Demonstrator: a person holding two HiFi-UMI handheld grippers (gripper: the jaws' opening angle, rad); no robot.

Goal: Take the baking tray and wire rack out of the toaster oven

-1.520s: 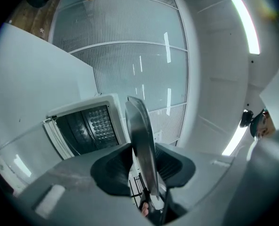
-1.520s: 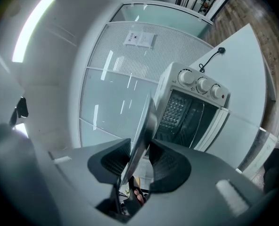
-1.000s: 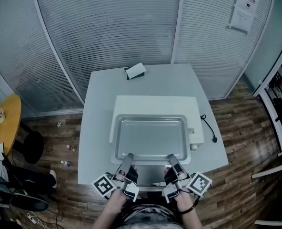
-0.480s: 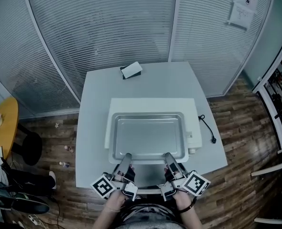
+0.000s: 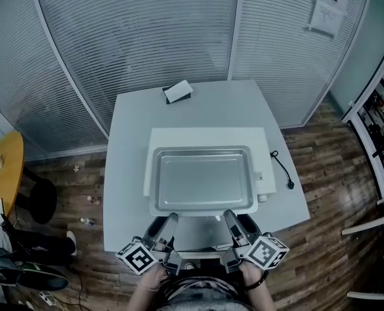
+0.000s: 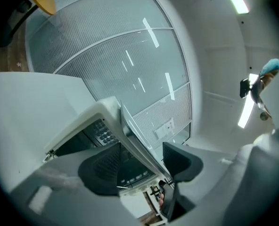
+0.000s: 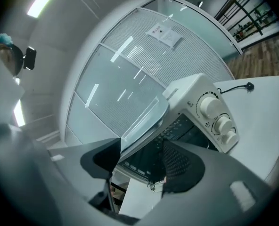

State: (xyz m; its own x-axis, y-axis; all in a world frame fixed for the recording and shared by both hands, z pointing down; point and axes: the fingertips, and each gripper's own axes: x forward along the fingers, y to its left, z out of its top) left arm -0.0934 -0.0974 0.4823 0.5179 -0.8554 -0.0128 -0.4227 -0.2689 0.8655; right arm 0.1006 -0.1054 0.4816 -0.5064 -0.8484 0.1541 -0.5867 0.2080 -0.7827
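Atop the white toaster oven (image 5: 205, 136) a silver metal baking tray (image 5: 203, 179) is laid; left gripper (image 5: 169, 220) and right gripper (image 5: 229, 218) have just been spread wide, nothing pinched.

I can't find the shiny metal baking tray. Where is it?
In the head view, the shiny metal baking tray lies flat on top of the white toaster oven, in the middle of the white table.

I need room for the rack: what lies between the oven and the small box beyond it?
Nothing: bare table between oven and box, in the head view.
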